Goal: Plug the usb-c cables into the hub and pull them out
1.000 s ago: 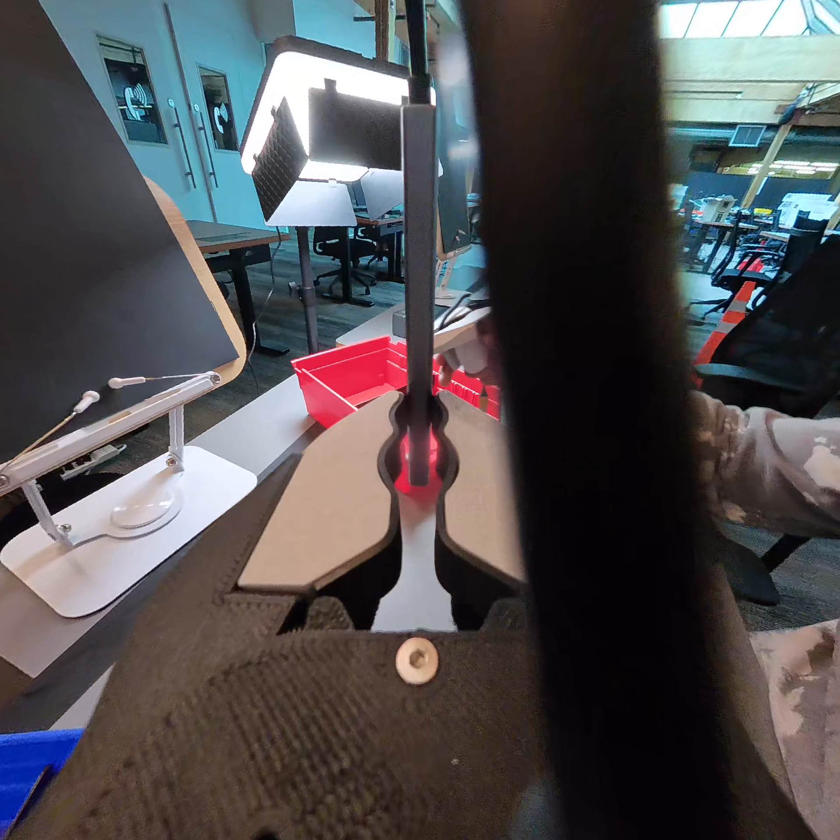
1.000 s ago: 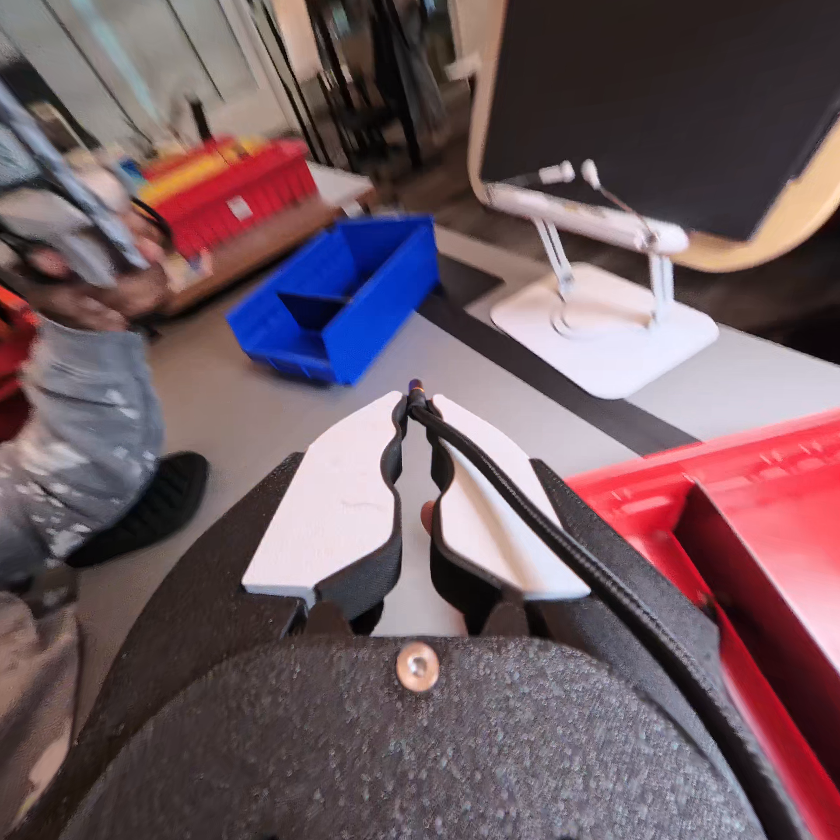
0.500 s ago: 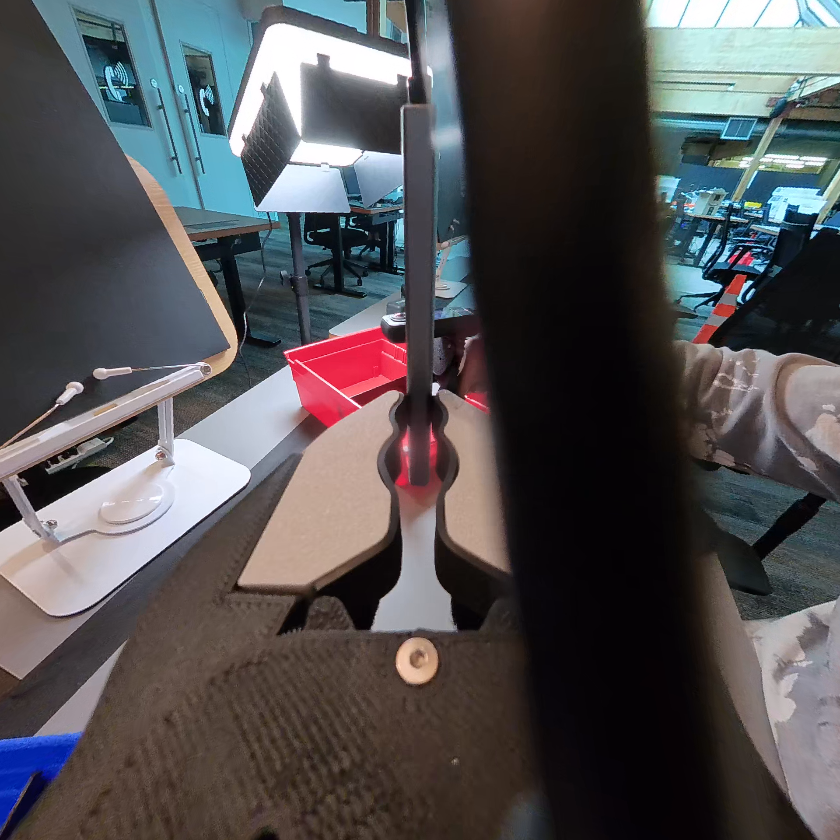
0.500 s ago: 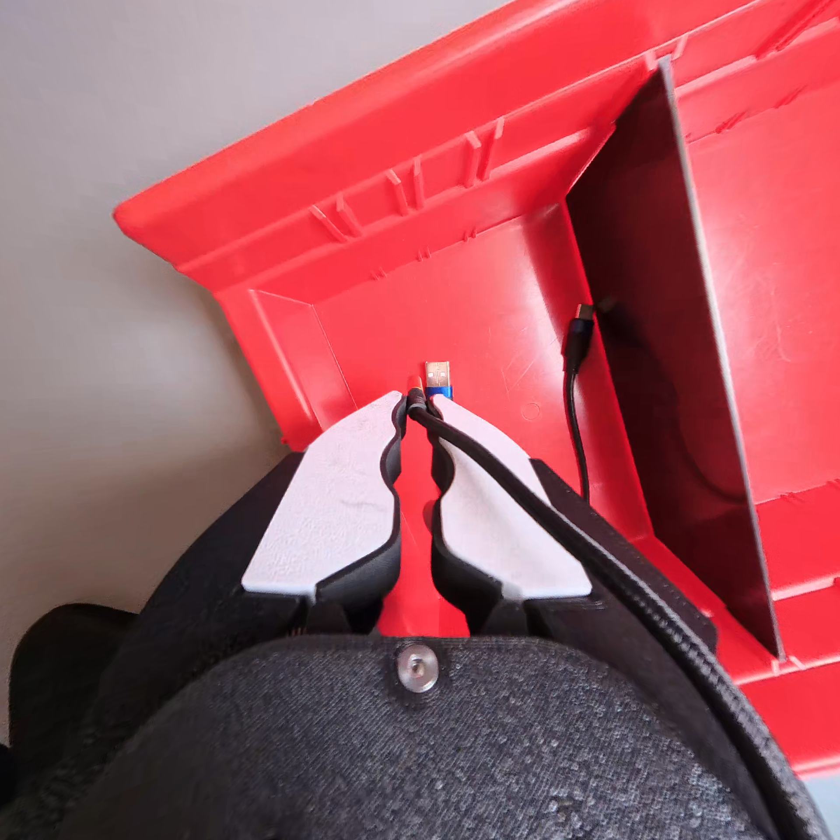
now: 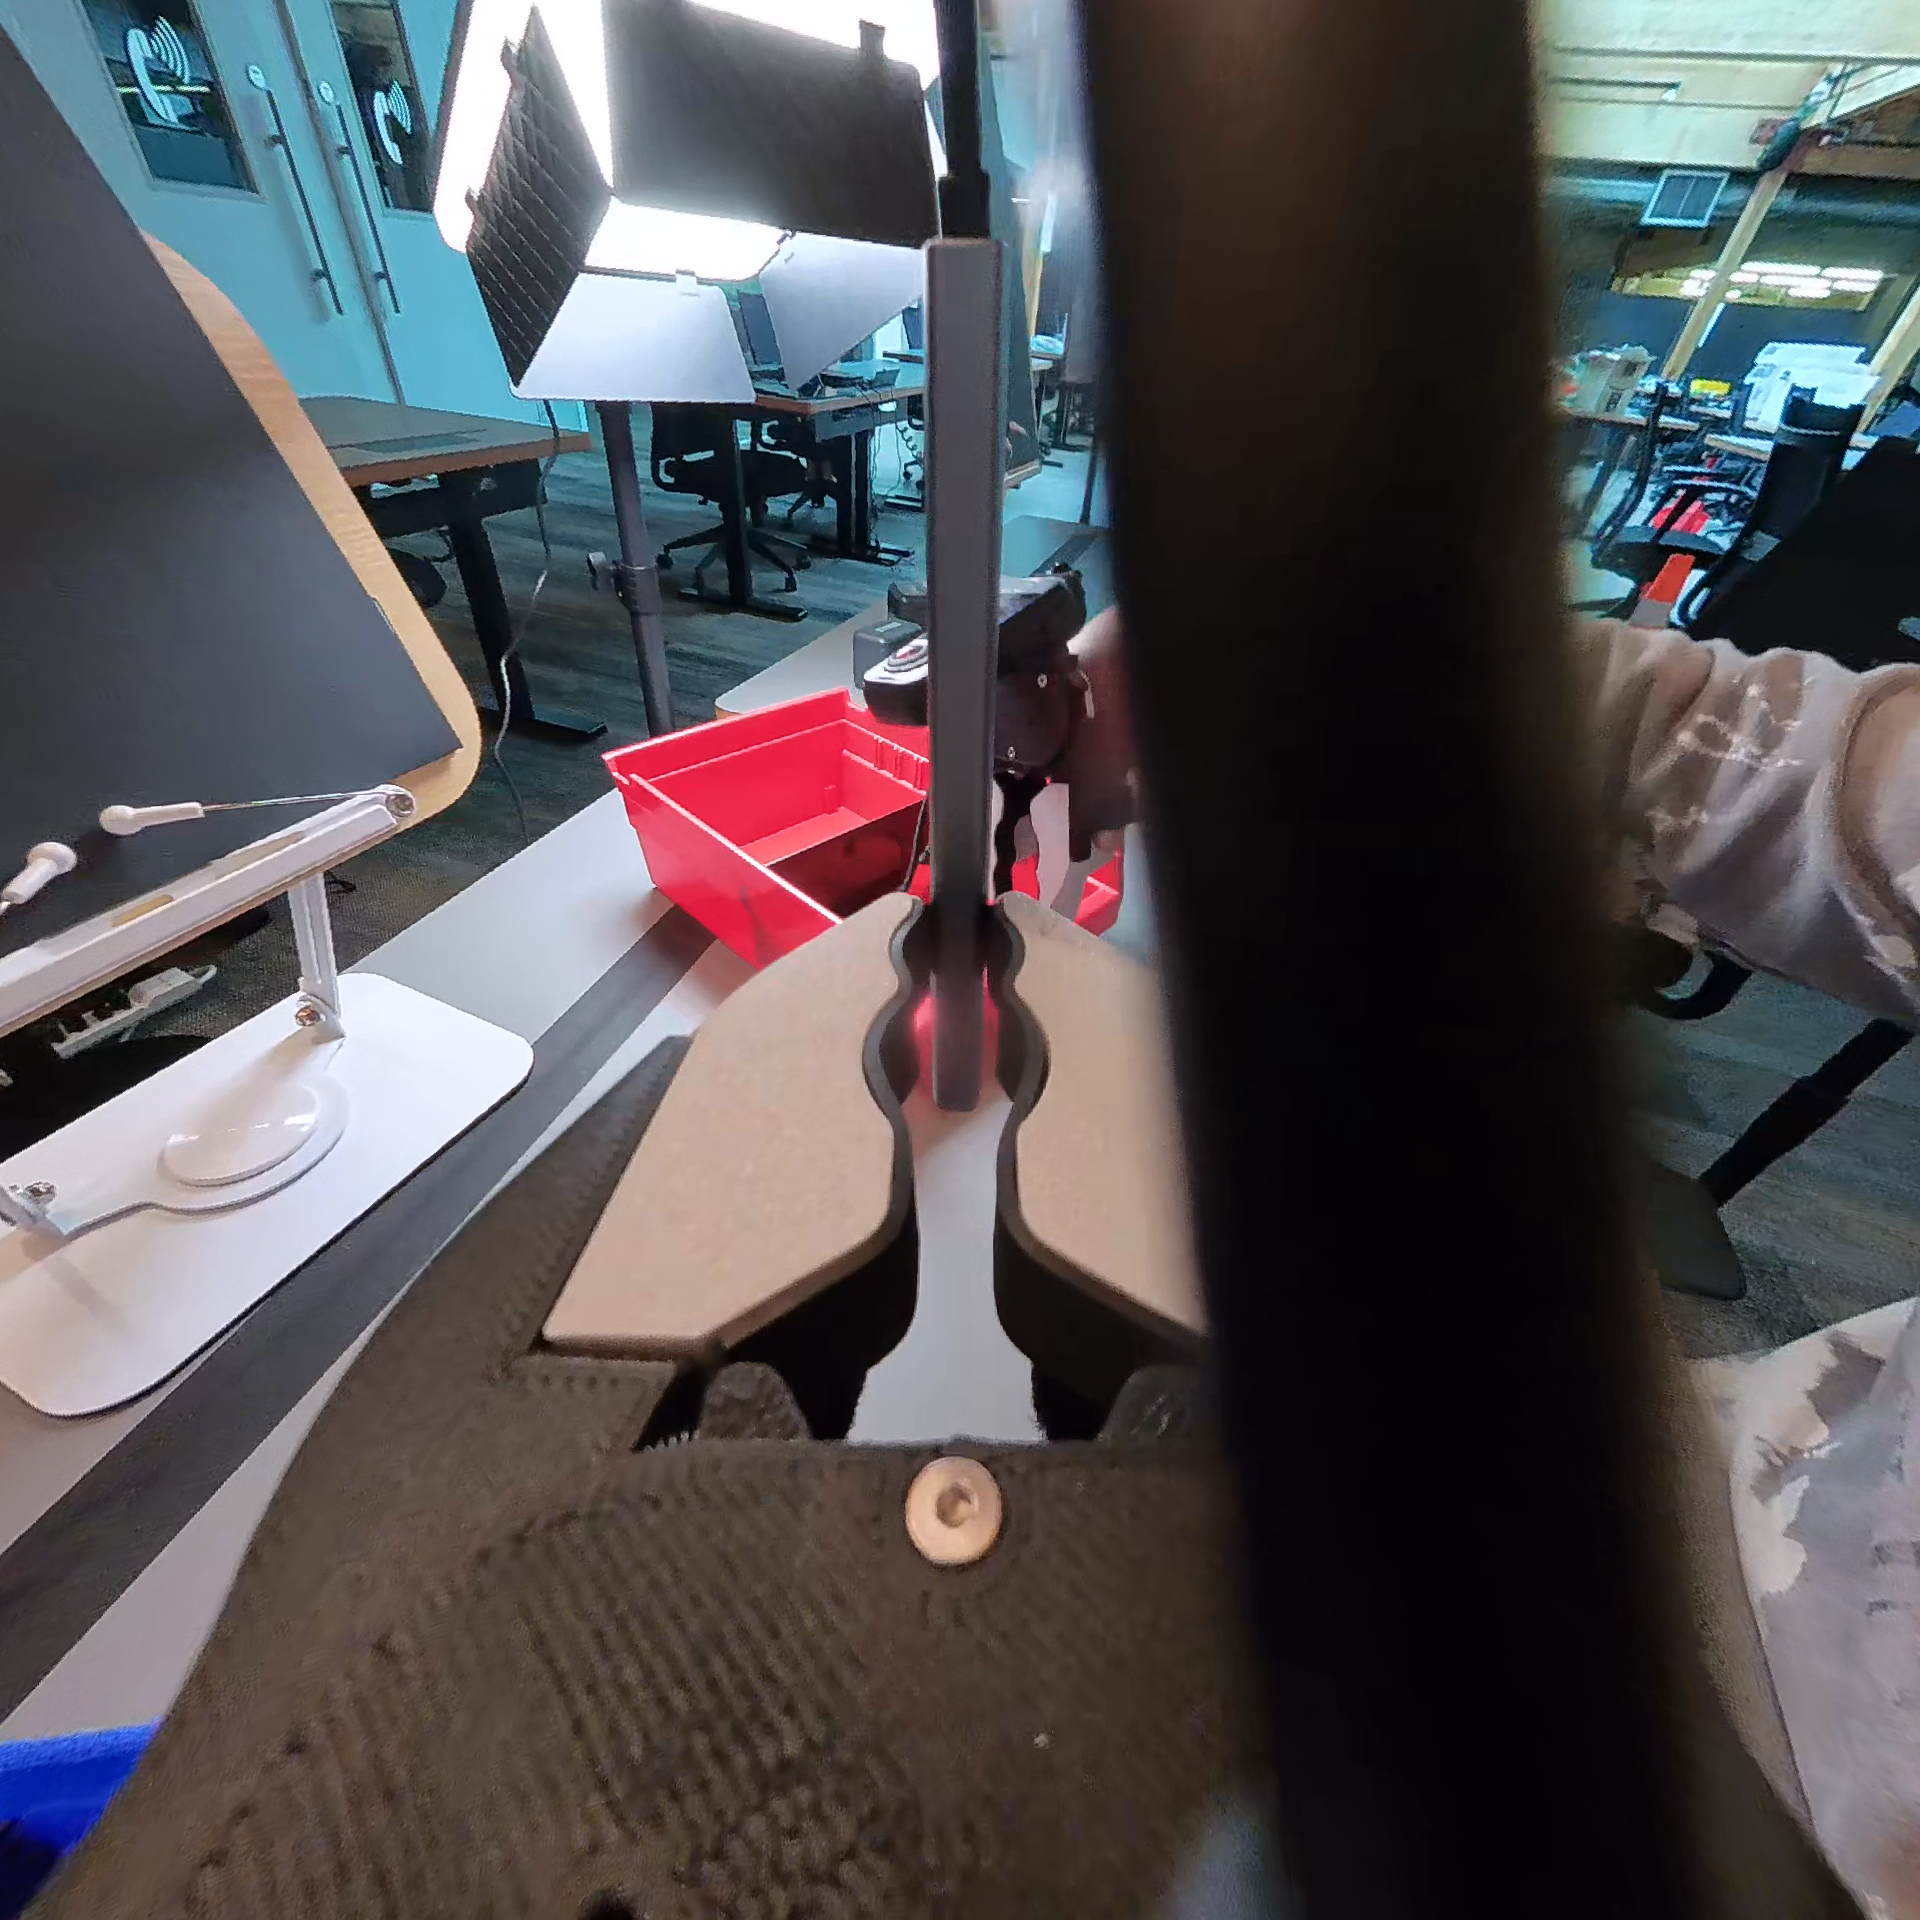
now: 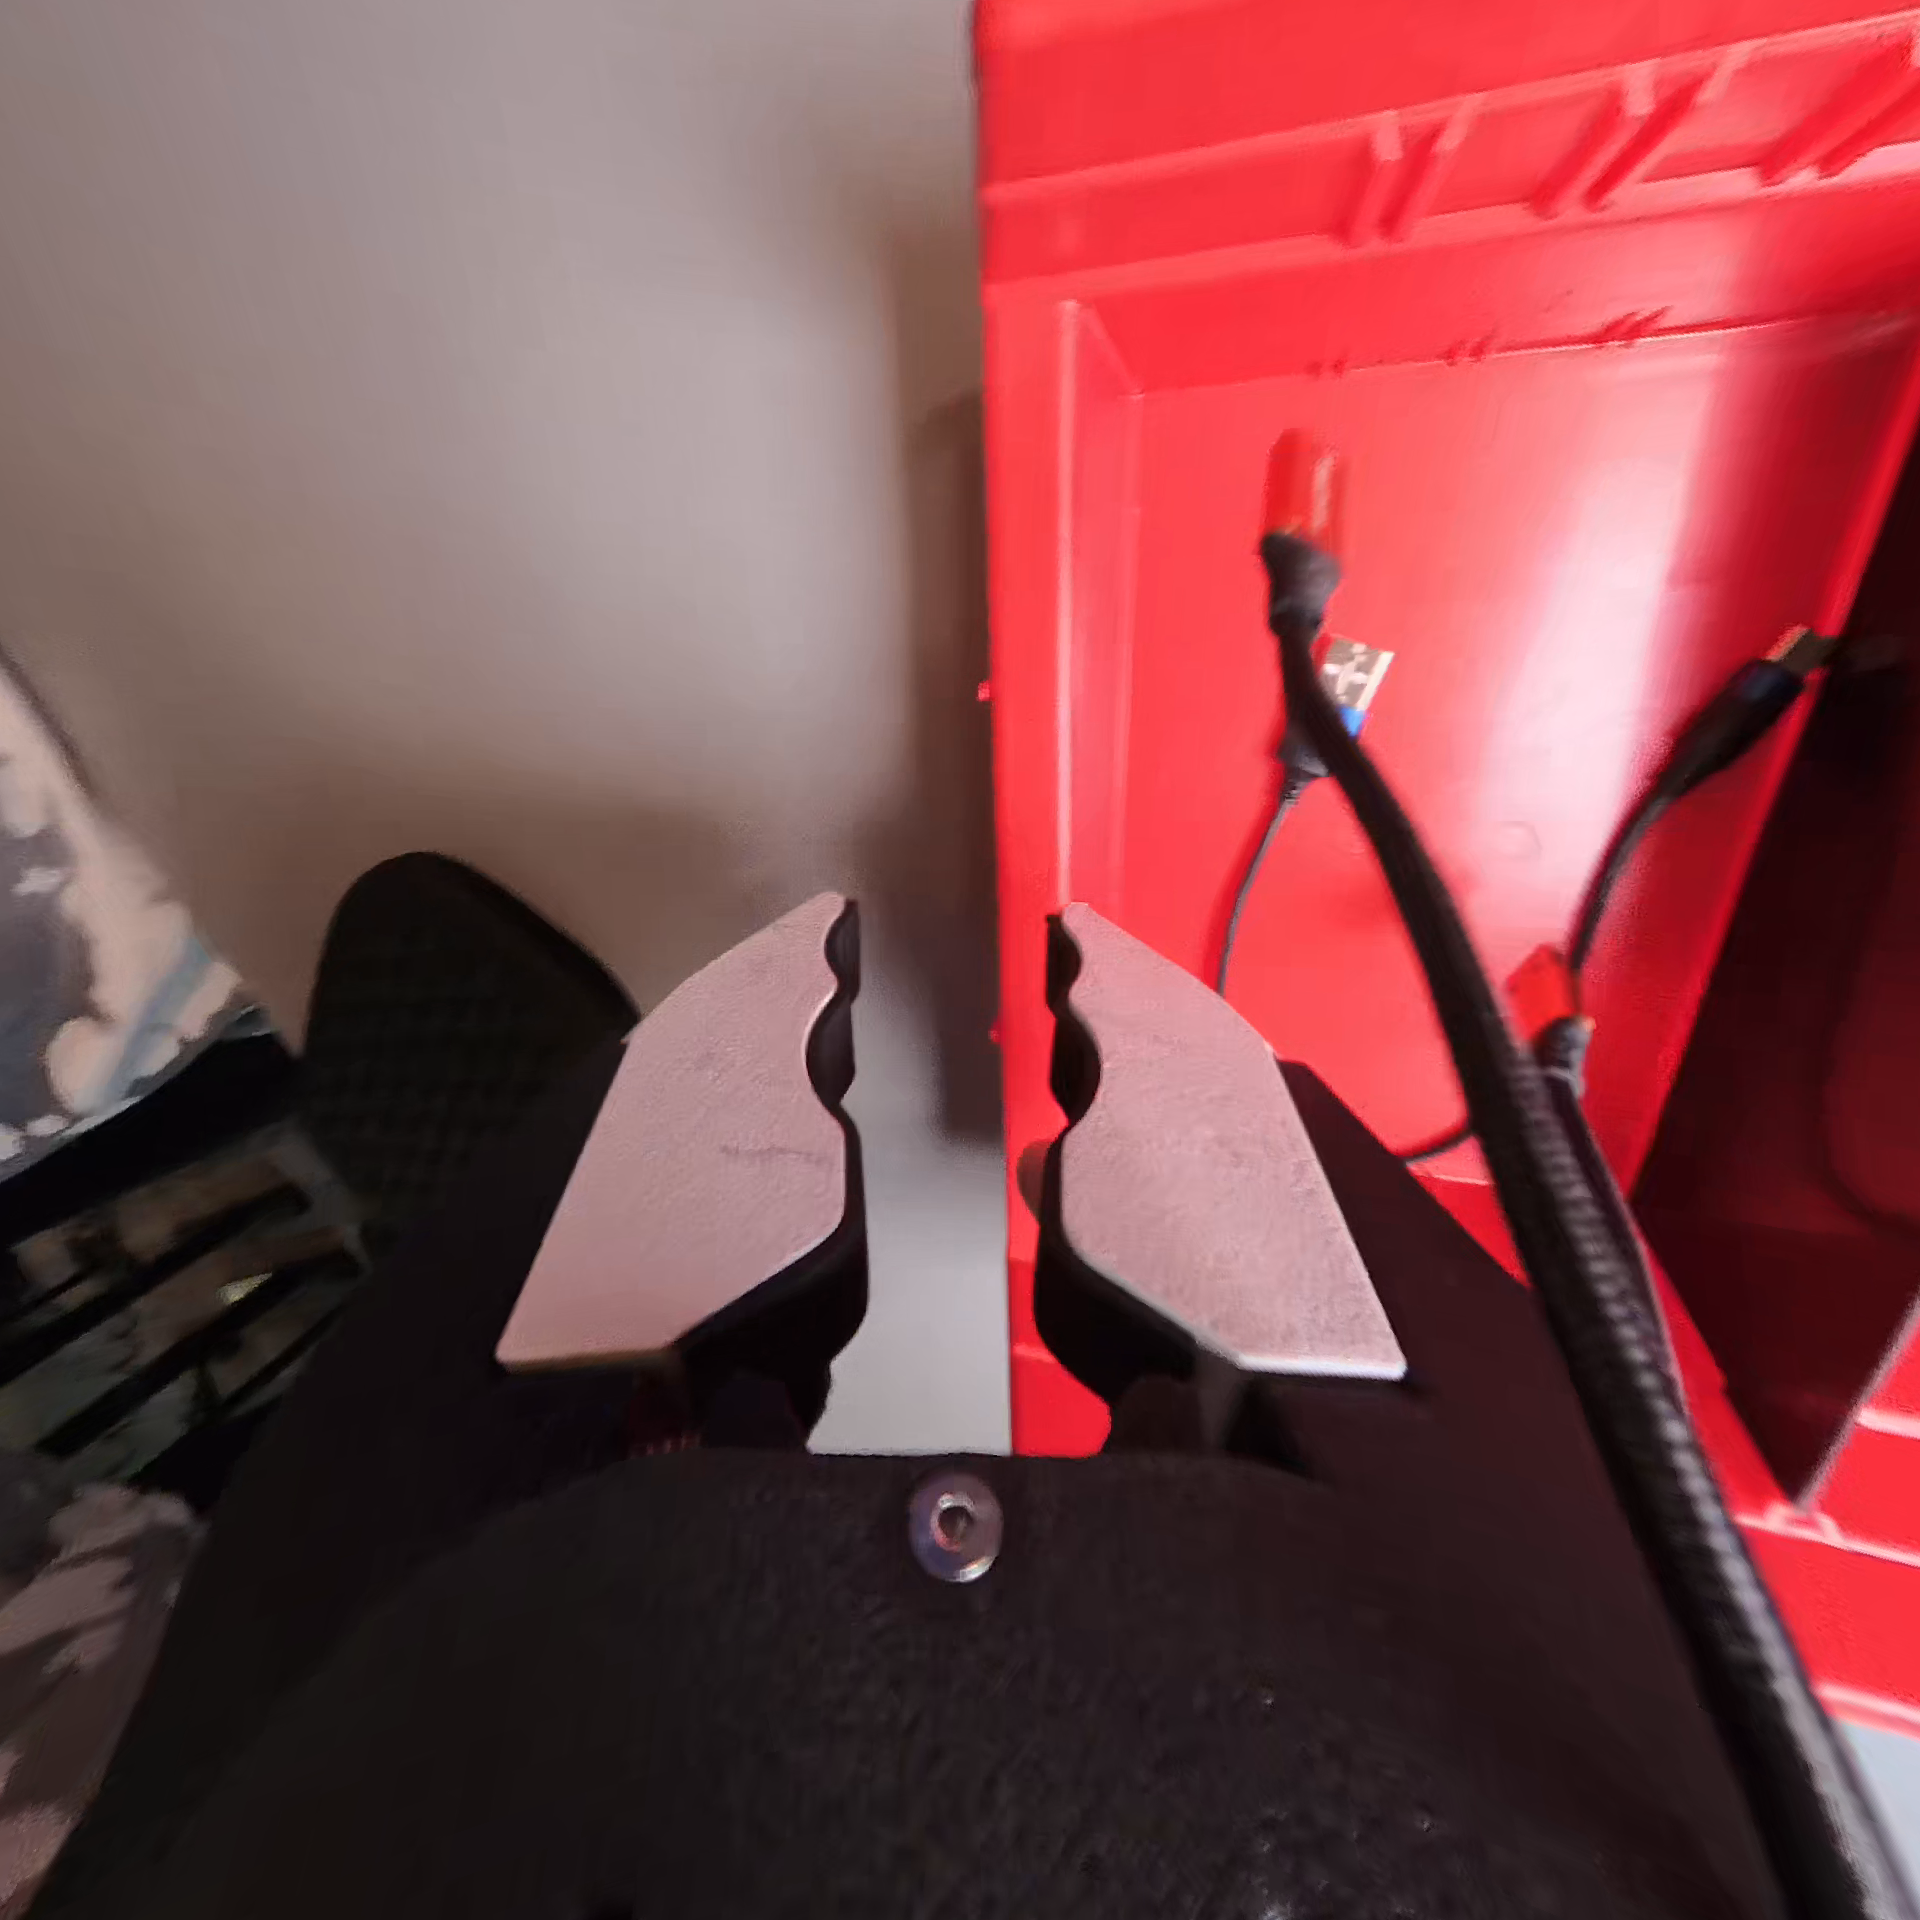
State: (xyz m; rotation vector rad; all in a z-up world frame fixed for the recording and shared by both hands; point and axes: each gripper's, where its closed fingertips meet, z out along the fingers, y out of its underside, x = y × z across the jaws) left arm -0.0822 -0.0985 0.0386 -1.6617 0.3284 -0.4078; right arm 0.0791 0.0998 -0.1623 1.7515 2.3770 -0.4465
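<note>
In the left wrist view my left gripper [image 5: 958,914] is shut on the grey hub [image 5: 964,623], a thin bar held upright with its own cable leaving the top. In the right wrist view my right gripper [image 6: 951,935] is open and empty, above the left rim of the red bin [image 6: 1455,208]. A thick braided black cable [image 6: 1455,987] with a red plug [image 6: 1301,488] lies in the bin. A thin cable with a blue plug [image 6: 1351,675] and another black USB-C cable [image 6: 1756,696] lie beside it. The right gripper [image 5: 1029,831] also shows far off over the bin [image 5: 748,821].
A white stand [image 5: 260,1091] carrying a dark board stands on the grey table at the left. A blue bin's corner [image 5: 62,1766] is at the bottom left. A blurred black band [image 5: 1351,935] blocks the right middle. A person's sleeve [image 5: 1766,779] reaches in from the right.
My right gripper has opened and let go of the braided cable, which now lies in the red bin. The gripper has shifted to the bin's left rim. My left gripper still holds the hub upright.
</note>
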